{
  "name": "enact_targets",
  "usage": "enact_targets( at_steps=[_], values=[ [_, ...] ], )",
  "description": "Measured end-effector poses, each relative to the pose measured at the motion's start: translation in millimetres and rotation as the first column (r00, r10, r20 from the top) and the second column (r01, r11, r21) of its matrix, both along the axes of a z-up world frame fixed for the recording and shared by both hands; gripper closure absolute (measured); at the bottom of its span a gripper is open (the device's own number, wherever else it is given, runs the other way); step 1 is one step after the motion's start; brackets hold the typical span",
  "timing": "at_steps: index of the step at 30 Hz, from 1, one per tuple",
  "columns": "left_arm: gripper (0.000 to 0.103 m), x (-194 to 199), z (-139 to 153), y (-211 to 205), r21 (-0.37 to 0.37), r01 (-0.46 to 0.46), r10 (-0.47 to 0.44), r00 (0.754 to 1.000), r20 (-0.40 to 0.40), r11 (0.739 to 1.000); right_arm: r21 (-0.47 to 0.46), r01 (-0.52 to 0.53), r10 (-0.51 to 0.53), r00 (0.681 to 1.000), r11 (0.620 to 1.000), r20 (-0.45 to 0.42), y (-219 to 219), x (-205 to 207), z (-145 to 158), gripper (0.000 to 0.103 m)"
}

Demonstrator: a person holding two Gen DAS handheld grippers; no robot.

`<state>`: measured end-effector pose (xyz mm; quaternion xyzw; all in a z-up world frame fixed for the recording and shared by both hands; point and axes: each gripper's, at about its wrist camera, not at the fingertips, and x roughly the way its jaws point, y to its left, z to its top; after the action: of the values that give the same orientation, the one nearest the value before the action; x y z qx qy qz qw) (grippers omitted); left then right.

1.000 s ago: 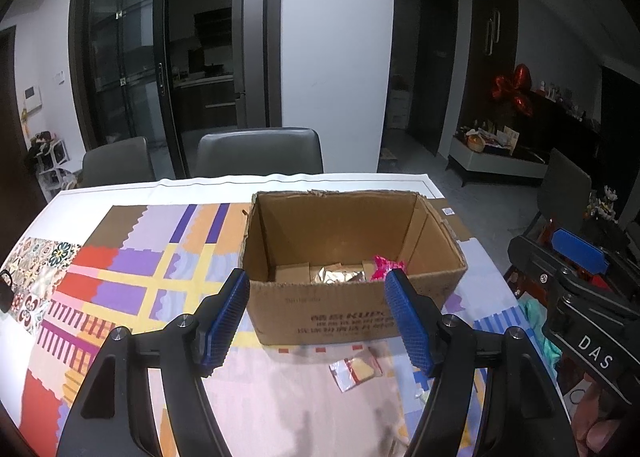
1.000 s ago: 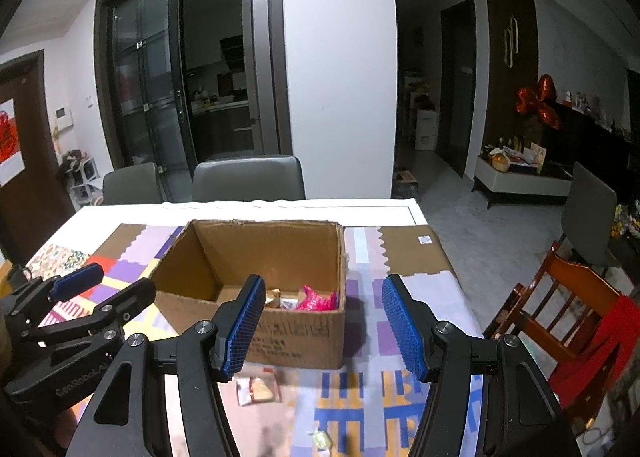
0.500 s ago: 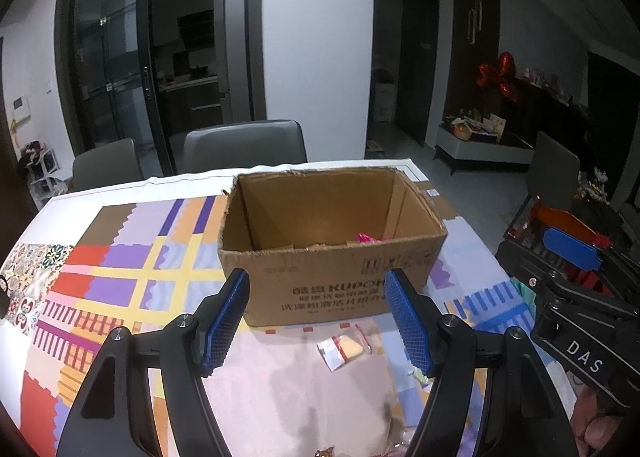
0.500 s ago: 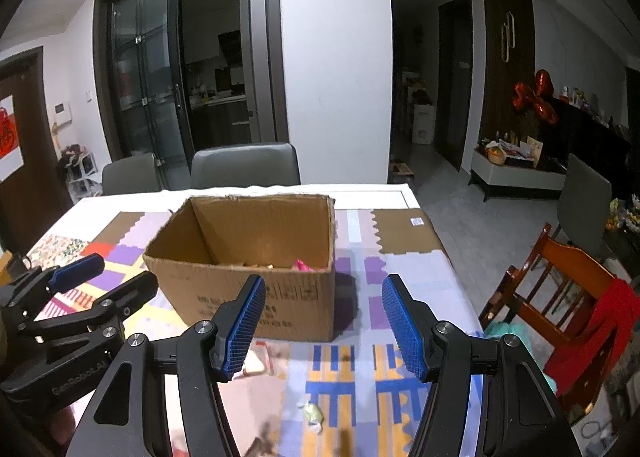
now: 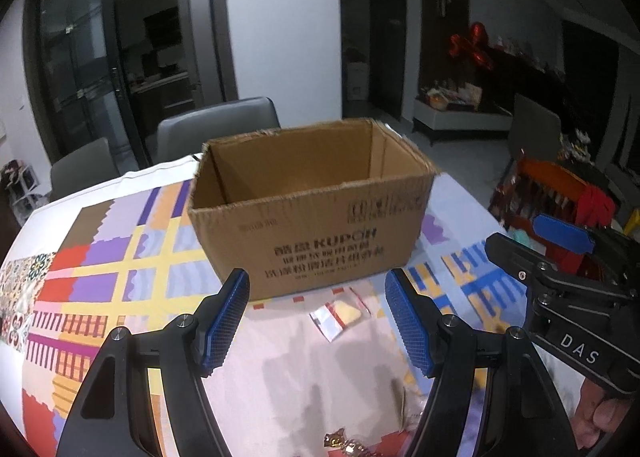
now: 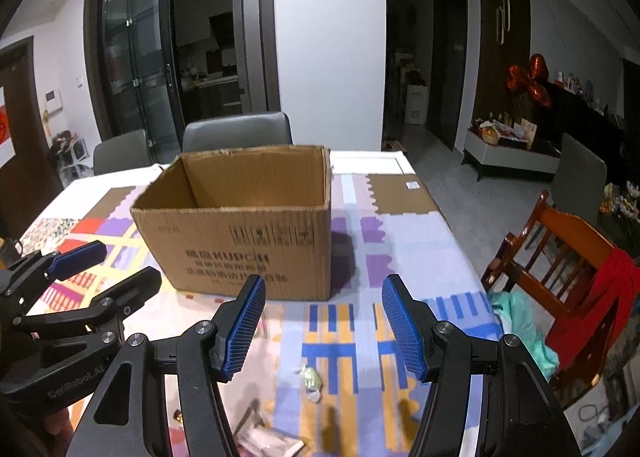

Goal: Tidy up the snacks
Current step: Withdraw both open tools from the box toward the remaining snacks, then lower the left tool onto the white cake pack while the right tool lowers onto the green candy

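A dim dining room at night, with grey chairs behind a bench covered in a bright patchwork cloth. An open cardboard box stands upright near the middle of the bench, its printed side facing the cameras. Its open top suggests it is where the snacks are meant to go; from this low angle its contents are hidden.

Loose snacks lie on the cloth in front of the box, well apart from it. A small clear packet with a yellow piece inside lies flat just beyond the left hand-held gripper. A small pale green wrapped sweet lies between and just ahead of the fingers of the right hand-held gripper. A flat pinkish packet and a gold-wrapped sweet sit at the near edge, partly cut off.

Both hand-held grippers are spread, nothing between their blue pads, and angled down toward the cloth, side by side. They seem poised to pick up the nearest snacks, likely the green sweet on the right and the yellow packet on the left.
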<state>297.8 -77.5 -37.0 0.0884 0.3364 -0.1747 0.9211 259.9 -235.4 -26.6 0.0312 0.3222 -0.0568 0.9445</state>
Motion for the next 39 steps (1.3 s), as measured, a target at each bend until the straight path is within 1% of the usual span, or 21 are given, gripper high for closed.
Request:
enact_targets(
  at_steps=[8,16,19,25,30,34,39],
  values=[
    [0.033,-1.3,-22.1,-9.1,0.056,0.091,-0.09,0.996,-0.015,0.994,-0.01,0.016,-0.017,0.999,1.0,-0.05,3.4,-6.1,-23.1,0.041],
    [0.033,6.3,-46.5,-10.2,0.053,0.159,-0.155,0.985,-0.073,0.986,-0.006,0.055,-0.055,0.993,0.998,-0.102,5.0,-8.1,-44.6,0.041],
    [0.033,12.5,-57.5,-10.3,0.052,0.192,-0.186,0.977,-0.107,0.98,-0.009,0.067,-0.067,0.99,0.998,-0.121,6.2,-6.8,-52.4,0.041],
    [0.033,20.5,-78.6,-16.4,0.101,0.255,-0.24,0.96,-0.142,0.962,-0.011,0.065,-0.066,0.982,0.998,-0.175,13.1,-5.5,-74.5,0.041],
    [0.033,30.4,-91.5,-18.4,0.12,0.301,-0.278,0.945,-0.171,0.946,-0.016,0.072,-0.074,0.973,0.997,-0.218,15.7,-1.0,-88.7,0.041],
    [0.033,40.2,-102.9,-22.9,0.148,0.347,-0.317,0.928,-0.195,0.926,0.001,0.092,-0.089,0.962,0.996,-0.257,12.5,4.2,-100.4,0.041],
    [0.034,51.6,-112.6,-25.6,0.155,0.389,-0.353,0.911,-0.215,0.908,0.014,0.108,-0.099,0.949,0.994,-0.298,11.1,11.4,-113.9,0.041]
  ],
)
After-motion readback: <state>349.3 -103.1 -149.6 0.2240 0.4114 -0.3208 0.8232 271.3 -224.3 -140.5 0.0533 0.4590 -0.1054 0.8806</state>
